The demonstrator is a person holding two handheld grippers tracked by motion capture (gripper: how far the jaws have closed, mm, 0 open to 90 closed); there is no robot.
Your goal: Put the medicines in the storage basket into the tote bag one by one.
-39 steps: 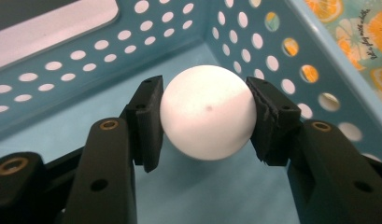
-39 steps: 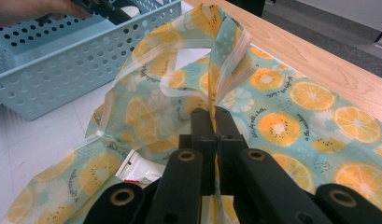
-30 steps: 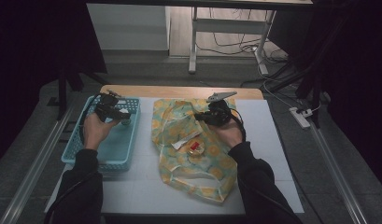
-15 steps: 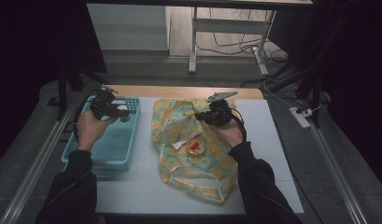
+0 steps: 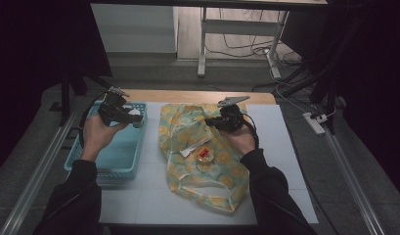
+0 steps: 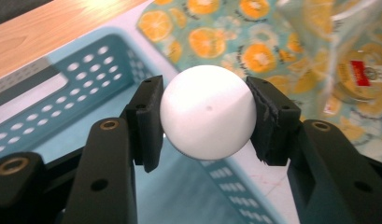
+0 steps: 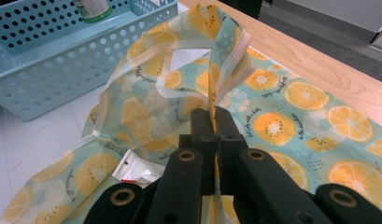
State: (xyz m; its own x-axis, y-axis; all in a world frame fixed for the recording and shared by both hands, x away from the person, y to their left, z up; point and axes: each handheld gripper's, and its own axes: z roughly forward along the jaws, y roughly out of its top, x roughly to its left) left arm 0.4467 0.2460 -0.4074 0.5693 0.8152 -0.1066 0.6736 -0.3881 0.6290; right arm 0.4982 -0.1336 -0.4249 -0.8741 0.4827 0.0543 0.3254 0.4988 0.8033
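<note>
The left claw (image 6: 205,116) is clamped on a white ball (image 6: 207,112), which sits squarely between its two black jaws, pressed on both sides. In the high view the left claw (image 5: 120,110) holds the ball (image 5: 134,113) above the far right corner of the light blue basket (image 5: 117,161), near the basket's edge that faces the bag. The right claw (image 7: 213,122) is pressed together on a raised fold of the orange-print bag (image 7: 282,116), pinching its rim upright. The bag (image 5: 188,127) lies spread on the tabletop (image 5: 280,161) just beside the basket, with a small round tin (image 5: 204,154) and a white sachet (image 5: 191,147) inside it.
</note>
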